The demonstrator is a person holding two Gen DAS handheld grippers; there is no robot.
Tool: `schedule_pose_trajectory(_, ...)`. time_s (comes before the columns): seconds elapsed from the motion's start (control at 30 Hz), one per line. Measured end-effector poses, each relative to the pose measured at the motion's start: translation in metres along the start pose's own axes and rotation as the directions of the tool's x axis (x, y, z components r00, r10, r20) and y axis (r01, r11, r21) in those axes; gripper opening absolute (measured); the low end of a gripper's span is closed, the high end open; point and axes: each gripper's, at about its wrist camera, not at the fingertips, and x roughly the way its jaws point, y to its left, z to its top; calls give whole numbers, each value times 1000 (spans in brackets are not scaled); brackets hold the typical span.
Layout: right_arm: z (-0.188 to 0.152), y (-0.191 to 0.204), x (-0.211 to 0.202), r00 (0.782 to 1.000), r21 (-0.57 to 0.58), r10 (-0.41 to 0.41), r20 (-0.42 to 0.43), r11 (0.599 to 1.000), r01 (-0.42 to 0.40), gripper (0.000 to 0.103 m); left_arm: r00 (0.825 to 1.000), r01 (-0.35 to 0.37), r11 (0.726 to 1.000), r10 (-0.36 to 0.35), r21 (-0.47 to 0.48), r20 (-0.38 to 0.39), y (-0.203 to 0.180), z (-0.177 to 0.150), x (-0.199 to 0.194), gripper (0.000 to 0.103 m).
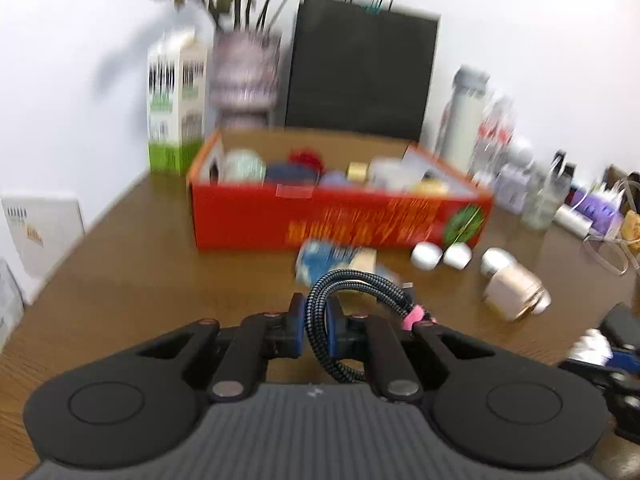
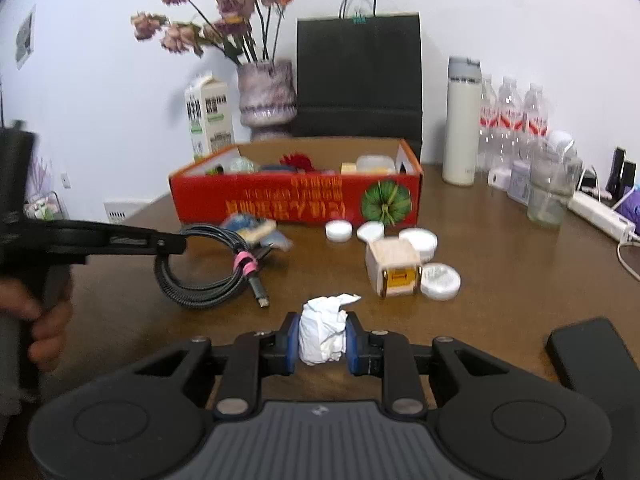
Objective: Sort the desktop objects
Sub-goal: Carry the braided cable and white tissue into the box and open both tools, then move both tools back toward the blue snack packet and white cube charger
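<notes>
Left gripper [image 1: 317, 330] clamps one strand of the braided cable coil [image 1: 352, 300], pink tie keeping loops tidy, near side of red box [image 1: 336, 216]. Right gripper [image 2: 322, 338] pinches crumpled tissue [image 2: 324, 332] just above the table [image 2: 500, 288]; both prob. bound for sorting.

Braided cable [image 2: 200, 276]: dark, coiled, pink strap round the bundle, plug end sticking out twd camera; hangs off table, top of loop pinched. Crumpled white tissue [image 2: 323, 334]: wadded, upright, pinched from both sides. Red box [image 2: 296, 200]: open-top cardboard, mid-table, part-filled w/ small items. In front of it: four white round lids [image 2: 338, 231], small beige box [image 2: 394, 266] on its side, blue-and-tan packet [image 2: 252, 230], blurred.
</notes>
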Motion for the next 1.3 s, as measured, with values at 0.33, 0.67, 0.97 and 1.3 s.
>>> schedule_pose_trajectory(0.33, 99, -7, -9, 977, -37, 50, 207, 998, -44, 21, 982, 122, 991, -111, -60, 154, 22, 95, -18, 11)
schedule_pose_trajectory(0.67, 229, -30, 174, 997, 9, 78, -18, 997, -78, 21, 995, 90, 991, -94, -102, -44, 48, 184, 139, 11)
schedule_pose_trajectory(0.97, 222, -35, 313, 961, 21, 36, -274, 999, -31, 26, 967, -11, 984, -34, -176, -251, 78, 172, 241, 40)
schedule_pose_trajectory(1.3, 244, -49, 261, 986, 28, 4, -166, 1000, 1, 53, 995, -12, 991, -2, -134, -104, 80, 194, 163, 65)
